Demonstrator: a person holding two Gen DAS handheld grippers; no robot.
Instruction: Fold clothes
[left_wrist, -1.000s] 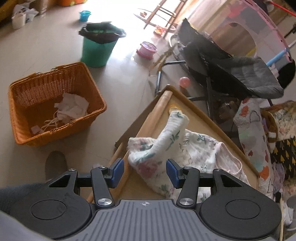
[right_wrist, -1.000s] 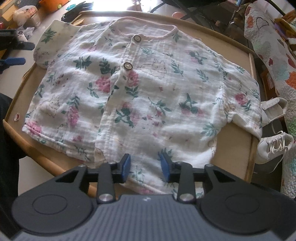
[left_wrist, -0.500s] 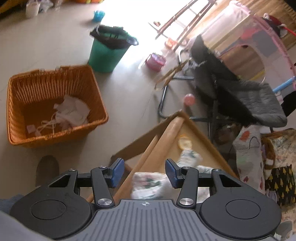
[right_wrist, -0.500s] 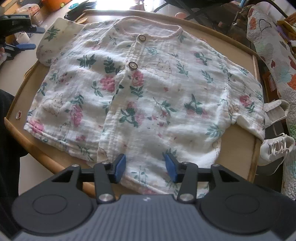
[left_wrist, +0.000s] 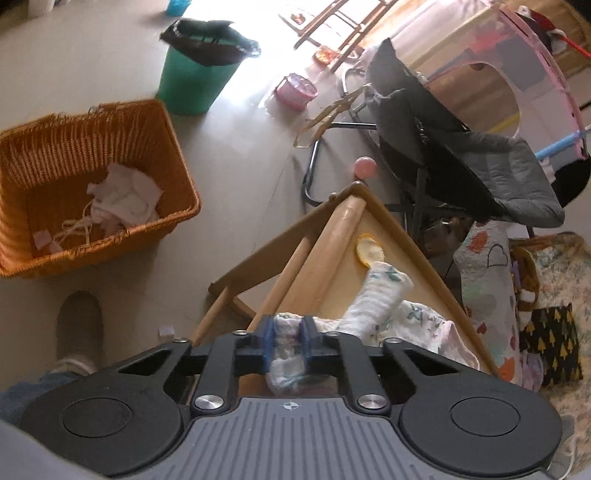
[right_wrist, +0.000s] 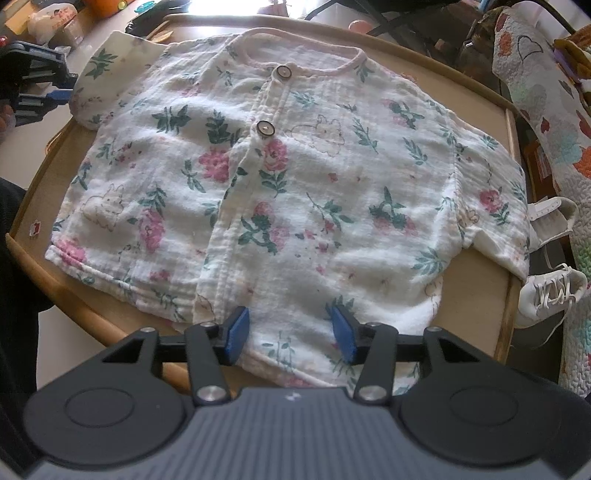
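So our left gripper (left_wrist: 287, 341) has its jaws closing, almost together now, with a bunched fold of the white crinkled-muslin baby shirt with pink flowers and green leaves (right_wrist: 280, 192) pinched between the blue pads. Our right gripper (right_wrist: 290, 334) has its jaws about halfway apart over the shirt's bottom hem, nothing clamped. The shirt lies spread face up on the light wooden counter with a raised rounded rim (right_wrist: 476, 306), two round brown buttons under a pink-trimmed neckline. Only the left view gets the floor: a woven orange wicker basket (left_wrist: 173, 177) with white cloth scraps inside, plus a green plastic bin with a black liner (left_wrist: 192, 81). Only the right view shows the shirt whole, and white sneakers (right_wrist: 550, 291) beside the counter
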